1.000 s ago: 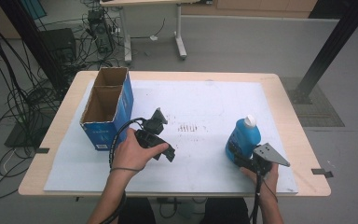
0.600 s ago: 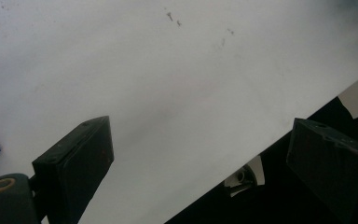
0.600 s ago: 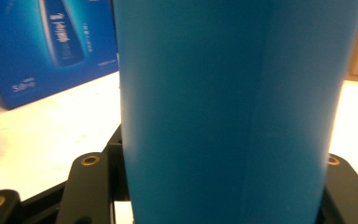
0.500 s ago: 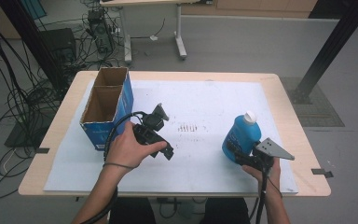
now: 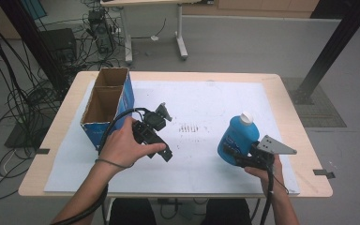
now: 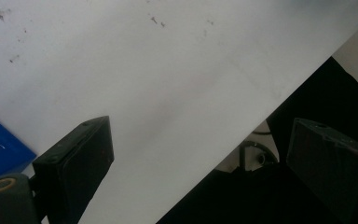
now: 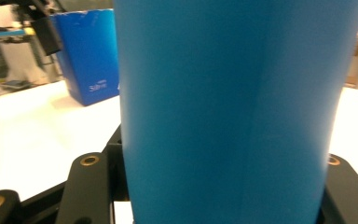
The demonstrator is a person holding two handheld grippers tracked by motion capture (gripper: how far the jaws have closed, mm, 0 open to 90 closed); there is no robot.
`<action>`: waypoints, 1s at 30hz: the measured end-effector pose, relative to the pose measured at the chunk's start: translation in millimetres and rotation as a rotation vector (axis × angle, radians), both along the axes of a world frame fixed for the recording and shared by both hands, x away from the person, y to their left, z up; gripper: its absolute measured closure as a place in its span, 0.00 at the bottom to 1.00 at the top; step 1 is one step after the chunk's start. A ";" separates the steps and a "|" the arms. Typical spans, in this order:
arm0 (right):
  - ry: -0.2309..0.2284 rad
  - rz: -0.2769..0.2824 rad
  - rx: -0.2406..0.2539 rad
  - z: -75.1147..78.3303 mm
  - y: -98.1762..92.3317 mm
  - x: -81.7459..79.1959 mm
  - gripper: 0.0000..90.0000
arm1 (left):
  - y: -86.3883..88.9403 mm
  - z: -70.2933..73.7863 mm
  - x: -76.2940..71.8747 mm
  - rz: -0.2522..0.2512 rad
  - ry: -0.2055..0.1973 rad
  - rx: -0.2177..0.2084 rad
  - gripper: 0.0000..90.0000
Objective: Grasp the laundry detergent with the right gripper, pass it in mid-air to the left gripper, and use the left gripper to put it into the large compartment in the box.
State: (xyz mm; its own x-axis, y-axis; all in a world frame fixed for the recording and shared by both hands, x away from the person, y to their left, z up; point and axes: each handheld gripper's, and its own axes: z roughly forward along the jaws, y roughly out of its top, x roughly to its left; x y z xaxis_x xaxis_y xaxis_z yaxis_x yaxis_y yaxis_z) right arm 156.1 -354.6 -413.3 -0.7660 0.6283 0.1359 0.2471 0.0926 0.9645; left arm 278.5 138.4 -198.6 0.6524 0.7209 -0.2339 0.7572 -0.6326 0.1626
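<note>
A blue bottle (image 5: 238, 135) with a white cap is tilted near the table's right front, and my right gripper (image 5: 229, 153) is shut on its lower body. In the right gripper view the bottle (image 7: 233, 107) rises close between the black fingers (image 7: 86, 186). My left gripper (image 5: 166, 154), held in a hand at centre left, hangs above the white sheet (image 5: 206, 101) with its jaws pointing at the near edge. In the left gripper view that gripper (image 6: 200, 168) is open, with nothing between its pads (image 6: 79, 163).
A blue cardboard box (image 5: 105, 101) with two open-topped compartments stands at the table's left, and shows in the right gripper view (image 7: 91, 56). Small dark marks (image 5: 190, 127) dot the sheet's middle. Cables and stands crowd the floor beyond the wooden table (image 5: 281, 93).
The right gripper has lifted the bottle and carried it a little to the left. The left gripper has risen slightly above the sheet.
</note>
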 end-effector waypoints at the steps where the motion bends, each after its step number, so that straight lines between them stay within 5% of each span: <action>1: 0.002 0.023 0.004 0.9 -1.7 3.4 0.47 | 0.2 1.1 0.1 -0.005 0.000 -0.003 0.08; 17: 0.017 0.256 0.013 12.8 -0.2 44.0 0.47 | -6.7 38.0 0.0 -0.232 -0.050 -0.013 0.09; 30: 0.028 0.379 -0.005 11.9 11.2 64.6 0.47 | -20.1 45.9 3.3 -0.375 -0.055 -0.001 0.08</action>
